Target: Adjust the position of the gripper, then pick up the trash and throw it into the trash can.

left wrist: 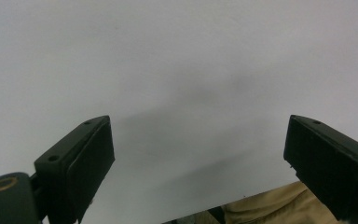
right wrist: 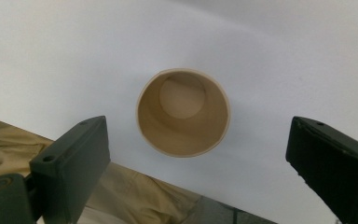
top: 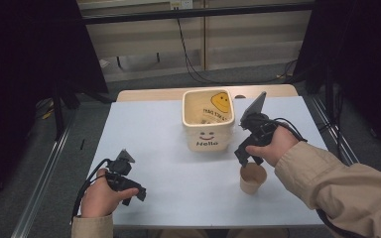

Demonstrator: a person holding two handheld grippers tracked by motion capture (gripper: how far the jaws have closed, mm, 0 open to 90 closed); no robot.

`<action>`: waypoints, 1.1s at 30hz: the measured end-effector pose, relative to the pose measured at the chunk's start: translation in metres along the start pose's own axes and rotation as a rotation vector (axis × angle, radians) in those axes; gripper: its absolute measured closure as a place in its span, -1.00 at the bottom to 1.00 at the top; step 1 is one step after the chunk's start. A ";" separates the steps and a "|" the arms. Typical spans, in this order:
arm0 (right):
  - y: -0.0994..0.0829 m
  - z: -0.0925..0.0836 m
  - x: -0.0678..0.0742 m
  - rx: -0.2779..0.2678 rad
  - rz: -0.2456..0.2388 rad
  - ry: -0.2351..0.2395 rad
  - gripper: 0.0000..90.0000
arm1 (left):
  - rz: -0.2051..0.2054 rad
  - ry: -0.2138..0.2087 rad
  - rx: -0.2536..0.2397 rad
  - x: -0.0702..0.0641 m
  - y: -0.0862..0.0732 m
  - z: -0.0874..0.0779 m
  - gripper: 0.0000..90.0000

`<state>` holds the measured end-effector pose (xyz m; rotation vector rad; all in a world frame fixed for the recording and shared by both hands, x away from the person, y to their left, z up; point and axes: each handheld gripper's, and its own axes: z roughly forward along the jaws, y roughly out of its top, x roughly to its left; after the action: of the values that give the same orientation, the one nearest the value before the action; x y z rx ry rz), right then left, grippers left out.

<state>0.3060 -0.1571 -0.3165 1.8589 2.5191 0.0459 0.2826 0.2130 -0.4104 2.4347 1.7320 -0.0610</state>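
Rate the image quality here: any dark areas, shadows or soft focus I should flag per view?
High view: sides and far corners nearly black, the table evenly lit, the paper cup and bin readable. Left gripper view: soft grey shadow on the tabletop between the open jaws of the left hand-held gripper, no glare. Right gripper view: the cup sharp, with the right hand-held gripper slightly soft.

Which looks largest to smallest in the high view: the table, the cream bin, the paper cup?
1. Table.
2. Cream bin.
3. Paper cup, though it stands nearer the camera.
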 end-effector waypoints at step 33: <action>-0.001 0.044 -0.004 0.023 0.152 0.013 -0.87 | 0.008 0.021 -0.008 0.003 -0.001 -0.003 -0.82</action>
<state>0.3067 -0.1602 -0.3611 2.0617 2.3913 0.0308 0.2821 0.2164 -0.4084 2.4448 1.7277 -0.0282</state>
